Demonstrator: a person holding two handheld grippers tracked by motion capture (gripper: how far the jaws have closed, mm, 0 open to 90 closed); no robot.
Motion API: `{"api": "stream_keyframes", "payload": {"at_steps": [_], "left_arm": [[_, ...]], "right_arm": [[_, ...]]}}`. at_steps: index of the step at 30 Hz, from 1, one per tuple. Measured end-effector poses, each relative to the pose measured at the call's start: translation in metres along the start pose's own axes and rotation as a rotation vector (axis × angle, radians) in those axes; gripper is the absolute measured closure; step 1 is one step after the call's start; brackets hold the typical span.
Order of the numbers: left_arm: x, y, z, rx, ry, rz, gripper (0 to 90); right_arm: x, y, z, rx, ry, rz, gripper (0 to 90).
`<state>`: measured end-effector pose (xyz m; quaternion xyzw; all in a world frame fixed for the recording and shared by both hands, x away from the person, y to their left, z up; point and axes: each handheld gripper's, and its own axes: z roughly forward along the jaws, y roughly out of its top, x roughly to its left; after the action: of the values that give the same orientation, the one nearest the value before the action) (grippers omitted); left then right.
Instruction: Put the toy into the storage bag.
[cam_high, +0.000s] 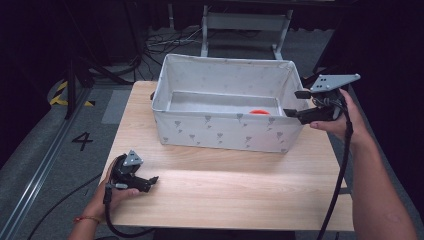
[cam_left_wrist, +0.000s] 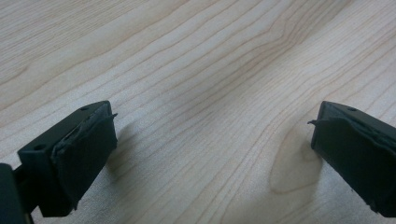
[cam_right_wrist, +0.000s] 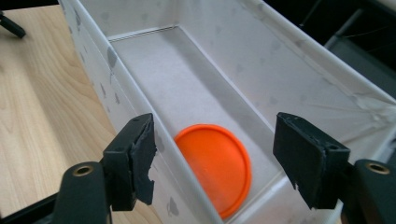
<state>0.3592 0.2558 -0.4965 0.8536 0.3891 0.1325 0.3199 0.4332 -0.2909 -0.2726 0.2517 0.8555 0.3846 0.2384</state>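
- The wooden table (cam_high: 225, 195) has a pale, grained top; the left gripper view looks close down onto this bare grain (cam_left_wrist: 196, 70).
- A white fabric storage bin (cam_high: 227, 132), printed with small grey marks, stands on the far half of the table, its long side facing the person. In the right gripper view its near wall (cam_right_wrist: 116, 79) runs up between the table surface and the bin's floor.
- The person's right hand (cam_high: 345, 120) holds the right gripper (cam_high: 295, 104) at the bin's right end, up at rim height, its grey three-cornered plate on top and a black cable trailing down along the forearm. Its jaws stand wide apart with nothing between them; in the right gripper view (cam_right_wrist: 215, 158) one jaw sits over the bin's near wall and the other over the bin's interior.
- The person's left hand (cam_high: 112, 192) rests at the near left corner of the table with the left gripper (cam_high: 152, 181) low over the wood, well apart from the bin. Its jaws are spread wide and hold nothing (cam_left_wrist: 212, 135), with bare table between them.
- An orange disc (cam_right_wrist: 215, 165), round and flat, lies on the floor of the bin at its right end, against the near wall; from the high view a sliver of it (cam_high: 259, 112) shows above the bin's front edge.
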Motion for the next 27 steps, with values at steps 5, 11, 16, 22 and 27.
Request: {"api": "stream_keyframes", "payload": {"at_steps": [5, 11, 16, 22, 27], "left_arm": [[-0.001, 0.0, 0.0, 0.0, 0.003, -0.008, 0.5], [-0.001, -0.002, -0.001, -0.001, 0.008, -0.01, 0.5], [-0.001, -0.002, -0.001, 0.0, 0.006, -0.013, 0.5], [-0.001, -0.002, -0.001, 0.001, 0.005, -0.013, 0.5], [-0.001, -0.002, -0.001, -0.001, 0.008, -0.01, 0.5]], "right_arm": [[0.012, -0.015, -0.015, -0.008, -0.052, 0.007, 26.5], [0.027, -0.035, -0.033, -0.021, -0.114, 0.027, 24.2], [0.039, -0.051, -0.043, -0.037, -0.142, 0.026, 23.5], [0.05, -0.072, -0.041, 0.035, -0.197, 0.008, 23.6], [0.055, -0.09, -0.036, 0.069, -0.211, 0.015, 23.7]]}}
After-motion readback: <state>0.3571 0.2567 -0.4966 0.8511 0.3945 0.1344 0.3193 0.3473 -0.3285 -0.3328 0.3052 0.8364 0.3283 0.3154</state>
